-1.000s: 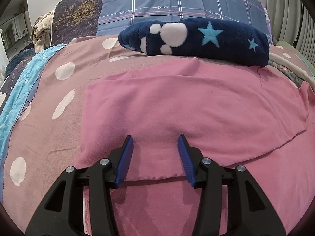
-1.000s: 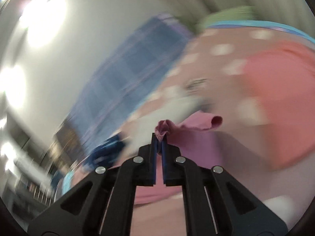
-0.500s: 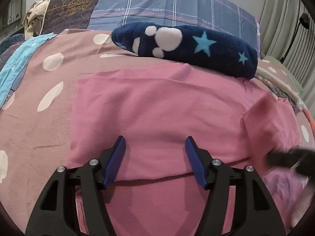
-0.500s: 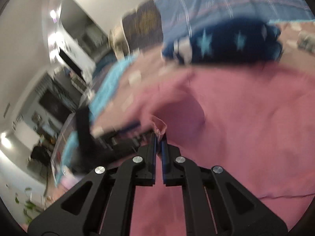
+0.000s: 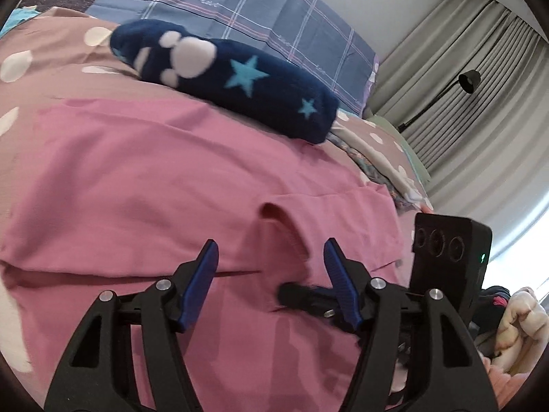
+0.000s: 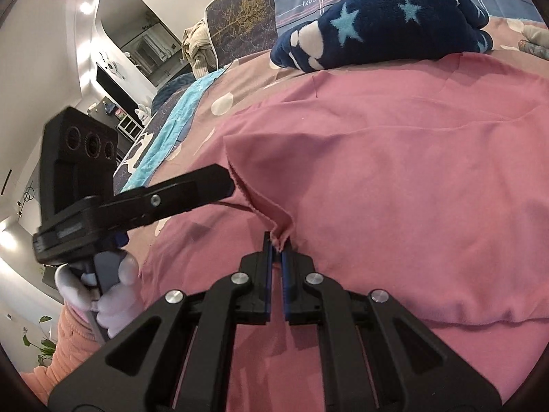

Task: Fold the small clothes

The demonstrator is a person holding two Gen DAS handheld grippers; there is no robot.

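Note:
A pink garment (image 5: 154,178) lies spread on the bed, partly folded over itself; it fills the right wrist view (image 6: 394,158) too. My left gripper (image 5: 271,261) is open and empty, hovering just above the garment's lower fold edge. My right gripper (image 6: 277,245) is shut on a pinched corner of the pink garment and has drawn it across the cloth. The right gripper's body (image 5: 446,267) shows beside my left fingers. The left gripper (image 6: 192,189) shows close by in the right wrist view, left of the held corner.
A rolled navy fleece with stars and a paw print (image 5: 226,79) lies behind the garment, also in the right wrist view (image 6: 377,24). A plaid pillow (image 5: 240,10) is behind it. Folded clothes (image 5: 374,158) sit at the right, curtains and a lamp (image 5: 466,82) beyond.
My right gripper carried the pinched pink corner leftward across the garment, and it now sits beside my left gripper. My left gripper stayed open and turned to the right.

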